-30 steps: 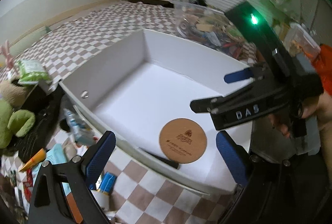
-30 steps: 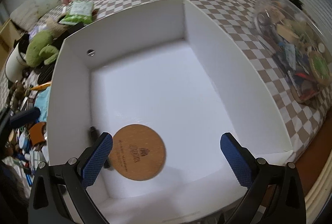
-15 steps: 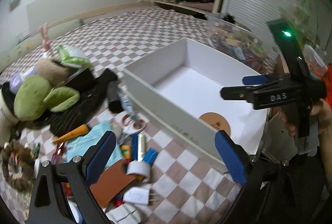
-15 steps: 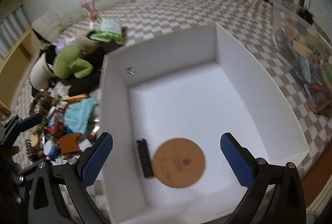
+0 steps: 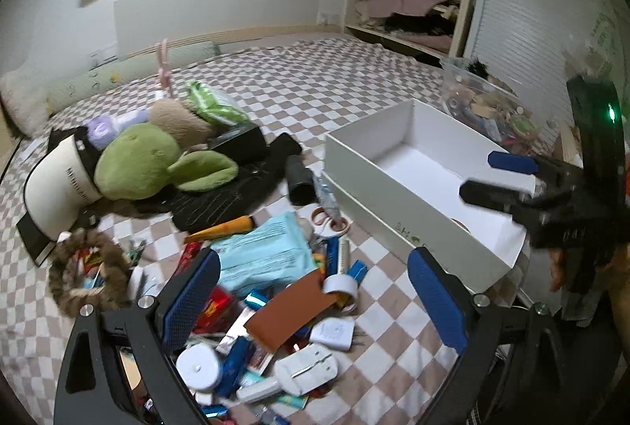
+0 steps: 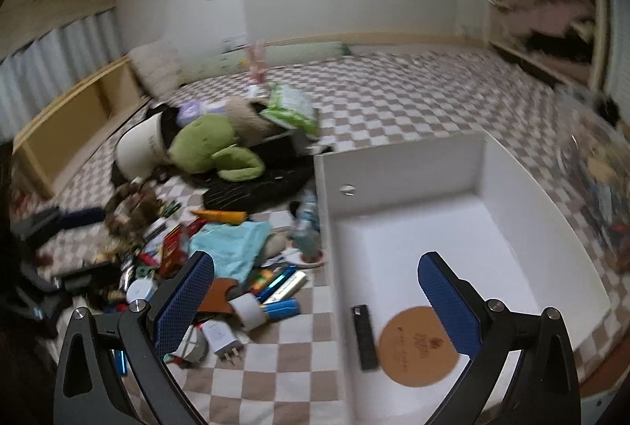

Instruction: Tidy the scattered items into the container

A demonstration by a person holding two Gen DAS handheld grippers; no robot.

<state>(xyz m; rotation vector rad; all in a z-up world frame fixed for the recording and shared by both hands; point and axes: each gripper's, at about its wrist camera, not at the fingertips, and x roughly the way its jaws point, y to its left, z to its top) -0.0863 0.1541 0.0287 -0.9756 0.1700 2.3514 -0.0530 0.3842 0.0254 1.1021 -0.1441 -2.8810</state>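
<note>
Container (image 6: 401,165): white, open-topped, holding a cork disc (image 6: 419,344); left tool (image 5: 313,289) and right tool (image 6: 315,289) both spread, empty.

Left gripper (image 5: 313,297) is hanging wide open with nothing in it over a messy pile on the checkered bed (image 5: 315,86). White box (image 5: 413,204) is sitting toward the bed's right edge, and the right gripper (image 5: 500,177) is hovering over it. Green plush (image 5: 157,161) is lying further back left.
</note>
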